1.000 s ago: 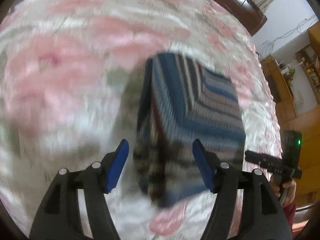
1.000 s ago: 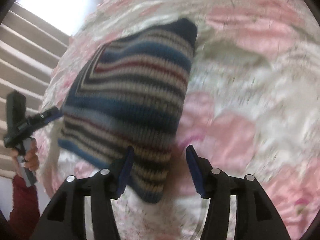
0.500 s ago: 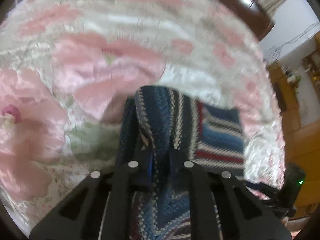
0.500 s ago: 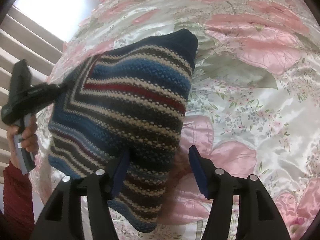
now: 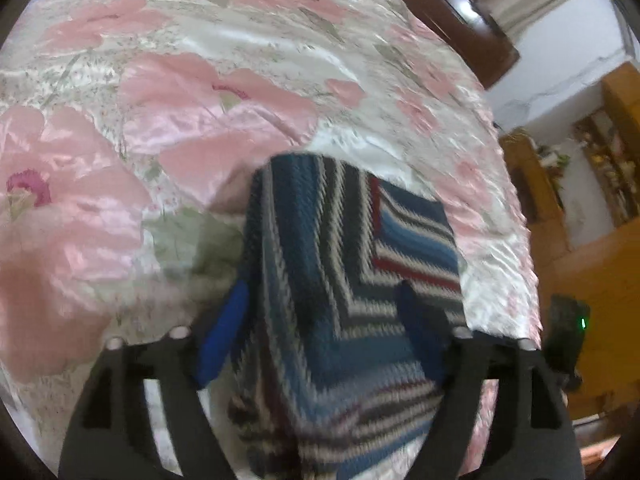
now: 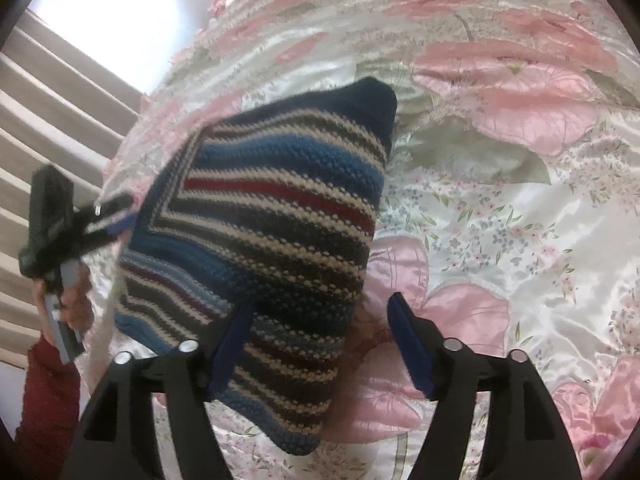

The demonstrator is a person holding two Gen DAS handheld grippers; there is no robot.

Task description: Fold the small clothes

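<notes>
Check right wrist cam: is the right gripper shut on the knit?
No, the right gripper has its jaws wide apart, with the striped knit lying loose on the floral bedspread.

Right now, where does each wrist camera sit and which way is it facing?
Left wrist: on the left gripper, looking down its open fingers at the striped knit on the floral bedspread; the right gripper shows at the right edge.
Right wrist: on the right gripper, fingers open, facing the same knit; the left gripper, hand and red sleeve show at left.
Shared: knit, bedspread, each other's gripper.
</notes>
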